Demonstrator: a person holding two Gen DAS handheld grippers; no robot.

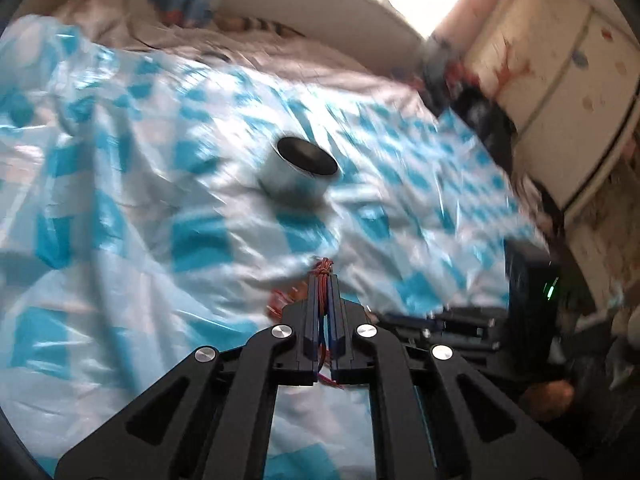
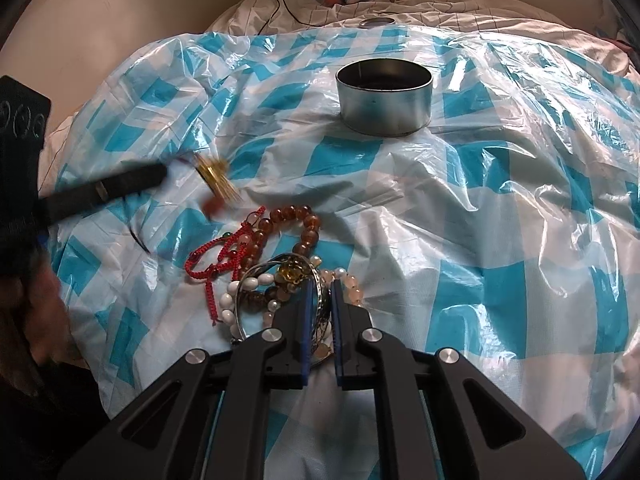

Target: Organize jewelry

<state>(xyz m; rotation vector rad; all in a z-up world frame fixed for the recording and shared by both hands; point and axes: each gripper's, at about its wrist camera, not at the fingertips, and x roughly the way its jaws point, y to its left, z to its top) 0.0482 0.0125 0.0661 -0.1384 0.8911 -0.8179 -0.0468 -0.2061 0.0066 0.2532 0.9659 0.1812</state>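
Two sets of black tongs, both at work over a blue-and-white checked plastic sheet [image 2: 500,208] spread across a bed.

Left tongs [image 1: 323,280]: pinched fully together on a thin bundle of red and gold threads [image 1: 325,267], with strands poking out past the tips and more trailing back between the pads. Seen also from the right wrist camera, blurred, far off to the left of the right tongs, with the gold threads fanning beyond the tips. Straight ahead of the left tongs and well apart from them, a round silver metal tin [image 1: 298,172], open at the top, dark inside, upright on the sheet.

Right tongs [image 2: 322,286]: drawn in to a narrow gap, filled by the band of a silver metal bangle [image 2: 320,308] clamped between the blue-edged pads.

Rest of the jewelry heaped just ahead and to the left of the right tongs' tips:
- amber-brown round-bead bracelet [image 2: 296,224], farthest forward
- red braided cord bracelet [image 2: 216,258], leftmost
- white oval-bead bracelet [image 2: 236,298], touching the bangle
- pale pink bead bracelet [image 2: 354,286], just right of the tips

Same tin [image 2: 384,100] well ahead of the right tongs, slightly right. Beyond it, at the sheet's far edge, a small flat round metal lid [image 2: 376,22].
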